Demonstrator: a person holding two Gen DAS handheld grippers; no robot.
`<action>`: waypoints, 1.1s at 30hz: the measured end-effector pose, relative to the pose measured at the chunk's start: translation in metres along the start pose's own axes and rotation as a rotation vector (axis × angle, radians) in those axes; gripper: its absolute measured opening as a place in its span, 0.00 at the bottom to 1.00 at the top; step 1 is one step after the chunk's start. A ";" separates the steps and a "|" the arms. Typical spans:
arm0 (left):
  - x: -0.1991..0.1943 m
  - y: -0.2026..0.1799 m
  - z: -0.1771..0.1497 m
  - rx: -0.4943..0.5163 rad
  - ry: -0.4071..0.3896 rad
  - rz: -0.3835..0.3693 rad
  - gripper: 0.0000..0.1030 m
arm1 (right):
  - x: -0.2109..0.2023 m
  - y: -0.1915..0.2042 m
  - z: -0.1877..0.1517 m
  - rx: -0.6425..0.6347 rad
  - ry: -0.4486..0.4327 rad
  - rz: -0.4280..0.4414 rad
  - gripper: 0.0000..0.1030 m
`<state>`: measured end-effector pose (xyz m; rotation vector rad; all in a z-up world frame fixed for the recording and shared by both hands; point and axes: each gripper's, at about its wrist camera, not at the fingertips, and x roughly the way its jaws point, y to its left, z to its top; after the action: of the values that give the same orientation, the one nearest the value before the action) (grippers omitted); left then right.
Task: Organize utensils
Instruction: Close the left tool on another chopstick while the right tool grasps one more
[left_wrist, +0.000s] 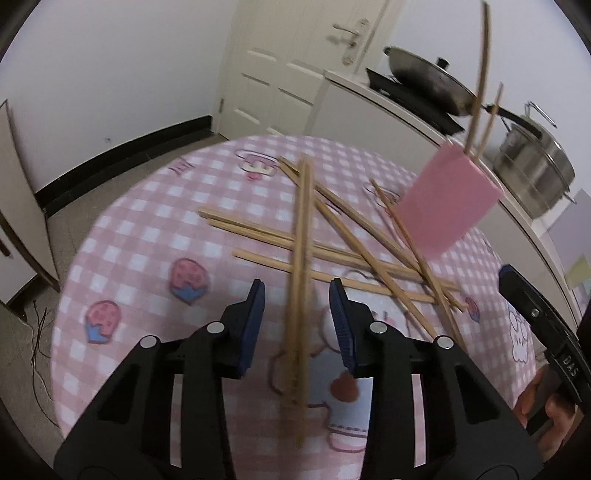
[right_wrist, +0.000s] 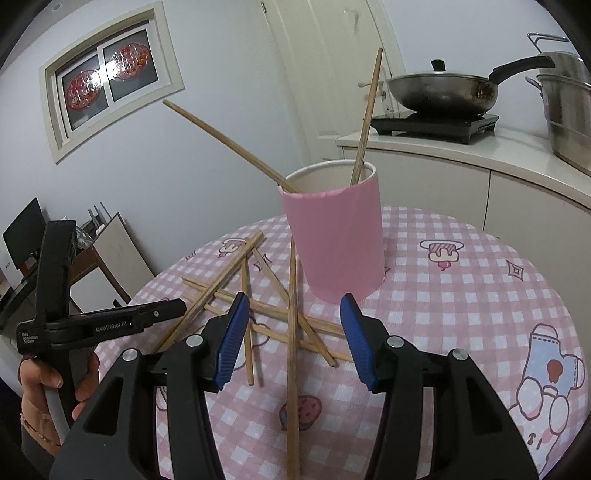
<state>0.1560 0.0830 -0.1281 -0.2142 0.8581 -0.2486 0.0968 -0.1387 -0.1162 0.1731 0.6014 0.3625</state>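
Note:
Several wooden chopsticks (left_wrist: 369, 236) lie crossed in a pile on the pink checked table (left_wrist: 147, 221). My left gripper (left_wrist: 297, 282) is open low over the pile. One pair of chopsticks (left_wrist: 301, 229) runs lengthwise between its blue pads without touching either. A pink cup (right_wrist: 332, 236) stands on the table just beyond my right gripper (right_wrist: 294, 295), which is open. Two chopsticks (right_wrist: 365, 122) lean inside the cup. A single chopstick (right_wrist: 292, 369) lies on the cloth under the right jaws. The cup (left_wrist: 447, 199) also shows at the right of the left wrist view.
A counter (right_wrist: 517, 155) behind the table carries a wok (right_wrist: 443, 88) on an induction hob and a steel pot (right_wrist: 565, 107). A white door (left_wrist: 288, 74) stands behind. A hand (right_wrist: 37, 373) holds the left gripper's handle at the table's left edge.

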 end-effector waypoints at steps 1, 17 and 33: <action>0.002 -0.004 0.000 0.005 0.004 -0.012 0.35 | 0.001 0.000 0.000 0.002 0.006 -0.001 0.47; 0.042 -0.071 0.015 0.057 0.148 0.014 0.40 | 0.004 -0.022 -0.001 0.027 0.061 -0.005 0.47; 0.024 -0.057 -0.001 0.086 0.178 0.044 0.06 | 0.006 -0.023 -0.001 0.025 0.116 0.014 0.47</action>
<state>0.1626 0.0221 -0.1296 -0.0936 1.0250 -0.2653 0.1071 -0.1575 -0.1267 0.1813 0.7195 0.3803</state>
